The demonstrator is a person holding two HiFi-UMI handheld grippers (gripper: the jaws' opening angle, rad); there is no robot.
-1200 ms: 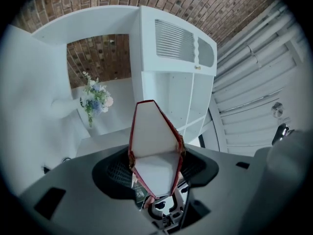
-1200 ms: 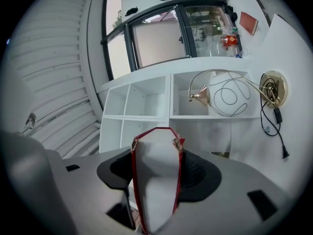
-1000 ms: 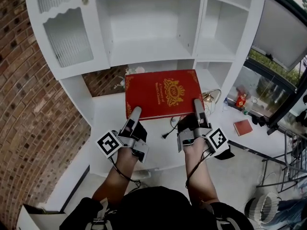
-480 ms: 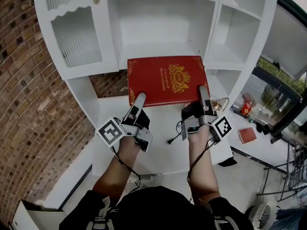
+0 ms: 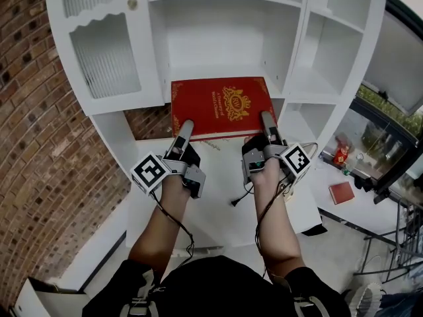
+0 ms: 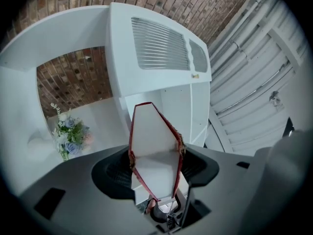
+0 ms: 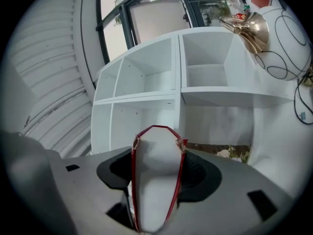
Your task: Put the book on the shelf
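The task is partly done, by my reading: the red book (image 5: 221, 104) is already off the desk (image 5: 198, 207) and raised flat, cover up, to the level of the white shelf (image 5: 211, 71). Its far edge is at the front lip of the middle compartment, at 12 o'clock from the person. Whether that edge already rests on the board or hangs just in front of it, I cannot tell. What seems left is to push the book in until its weight is on the shelf, then let go and draw back. The left gripper (image 5: 183, 128) grips the near edge of the book at about its 7 o'clock corner, and the right gripper (image 5: 267, 121) grips it at about 5 o'clock. Each gripper view shows the white page block with its red cover edges filling the gap between the dark pads, so both pairs of jaws stand fairly wide and are clamped across the thickness of the book. Both forearms reach forward and up from the body, roughly parallel and well apart. The wrists are level and the marker cubes sit toward the outside of each hand. A loose cable (image 5: 236, 200) lies on the desk below the right forearm, at about 6 o'clock from the book and clear of the path.
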